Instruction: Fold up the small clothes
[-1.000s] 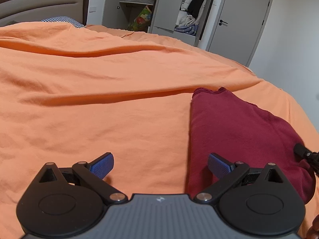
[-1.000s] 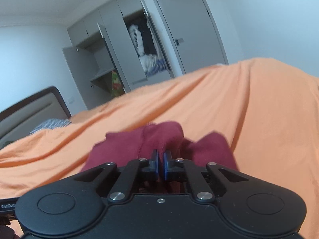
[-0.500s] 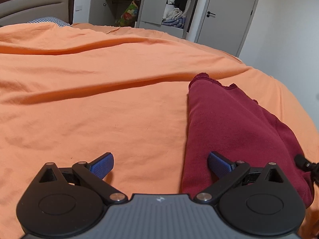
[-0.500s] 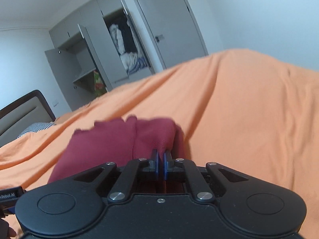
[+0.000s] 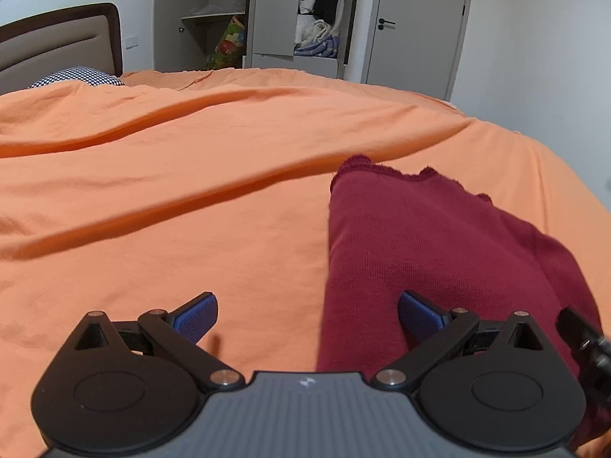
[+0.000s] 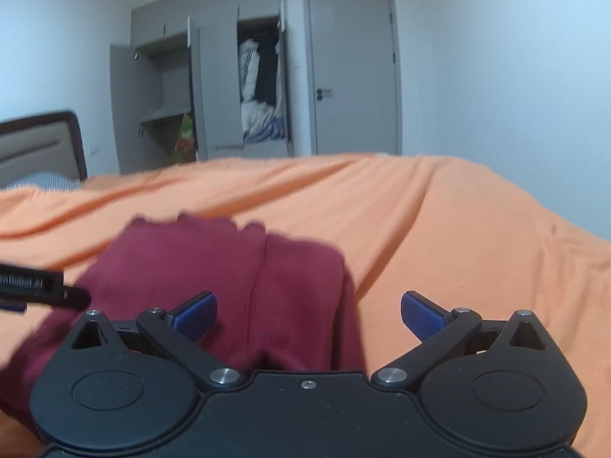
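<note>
Two hand-held grippers hang low over the bed (image 5: 191, 206), and neither holds anything. The left hand-held gripper (image 5: 307, 316) has its jaws spread wide: one blue pad sits above the bare orange cover, the other above the near left part of the maroon garment (image 5: 431, 252), so it straddles that folded left edge. Judging from this, it is placed to take or press that edge for the next fold. The right hand-held gripper (image 6: 308, 315) is likewise spread wide, its left pad over the garment (image 6: 214, 267) and its right pad over bare cover, straddling the garment's right side.

The garment lies on the orange cover towards the near side of the bed, doubled lengthwise, its scalloped hem at the far end.

The left view shows the long straight left fold and layered edges stepping down on the right. Only the right view shows the lengthwise seam and the rounded right fold. Each view catches the other gripper's tip at its margin.
</note>
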`<move>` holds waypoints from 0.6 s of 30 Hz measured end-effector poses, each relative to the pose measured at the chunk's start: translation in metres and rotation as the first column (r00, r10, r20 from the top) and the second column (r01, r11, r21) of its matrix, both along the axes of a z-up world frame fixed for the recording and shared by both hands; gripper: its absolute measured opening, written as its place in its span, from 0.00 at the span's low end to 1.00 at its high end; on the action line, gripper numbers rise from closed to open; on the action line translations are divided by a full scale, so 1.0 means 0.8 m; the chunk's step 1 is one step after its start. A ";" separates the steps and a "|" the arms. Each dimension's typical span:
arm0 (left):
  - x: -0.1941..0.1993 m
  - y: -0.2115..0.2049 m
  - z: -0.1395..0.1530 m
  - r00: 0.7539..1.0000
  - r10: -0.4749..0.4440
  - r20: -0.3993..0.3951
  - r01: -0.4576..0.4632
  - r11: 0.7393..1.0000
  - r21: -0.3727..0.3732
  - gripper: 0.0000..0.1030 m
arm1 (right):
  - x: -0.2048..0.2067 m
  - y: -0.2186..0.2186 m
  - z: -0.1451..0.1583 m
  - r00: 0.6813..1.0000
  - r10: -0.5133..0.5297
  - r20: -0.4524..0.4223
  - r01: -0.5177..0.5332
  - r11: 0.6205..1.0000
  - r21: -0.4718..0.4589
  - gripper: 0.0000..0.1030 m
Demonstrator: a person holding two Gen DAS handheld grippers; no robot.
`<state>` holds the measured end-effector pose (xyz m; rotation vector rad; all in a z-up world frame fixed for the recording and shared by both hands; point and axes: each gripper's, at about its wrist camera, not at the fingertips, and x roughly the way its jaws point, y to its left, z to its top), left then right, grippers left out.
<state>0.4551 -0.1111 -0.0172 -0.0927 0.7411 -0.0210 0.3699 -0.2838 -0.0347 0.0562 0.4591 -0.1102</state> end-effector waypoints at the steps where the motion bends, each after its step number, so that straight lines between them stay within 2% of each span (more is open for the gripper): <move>1: 0.000 0.000 -0.005 1.000 0.004 -0.002 -0.004 1.000 -0.006 1.00 | 0.002 0.005 -0.007 1.000 -0.005 -0.017 0.004 1.000 -0.020 0.99; 5: 0.007 0.011 -0.027 0.999 0.012 -0.044 -0.015 0.997 -0.070 1.00 | 0.006 0.008 -0.034 1.000 -0.009 -0.024 0.008 0.999 -0.032 0.99; 8: 0.011 0.013 -0.031 0.998 0.007 -0.056 -0.011 0.997 -0.080 1.00 | 0.015 0.009 -0.040 0.999 -0.004 -0.034 0.003 1.000 -0.031 0.99; 12: 0.015 0.016 -0.017 0.997 -0.023 -0.070 0.018 0.997 -0.070 1.00 | 0.021 -0.004 -0.022 0.999 0.028 -0.041 -0.027 0.999 0.023 0.99; 15: 0.020 0.022 -0.002 0.996 -0.043 -0.075 0.037 0.996 -0.084 1.00 | 0.028 -0.013 0.005 0.998 0.066 0.013 -0.065 0.998 -0.015 0.99; 18: 0.028 0.025 0.007 0.998 -0.039 -0.050 0.035 0.995 -0.088 1.00 | 0.052 -0.029 0.018 0.995 0.096 0.024 -0.096 0.995 -0.003 0.99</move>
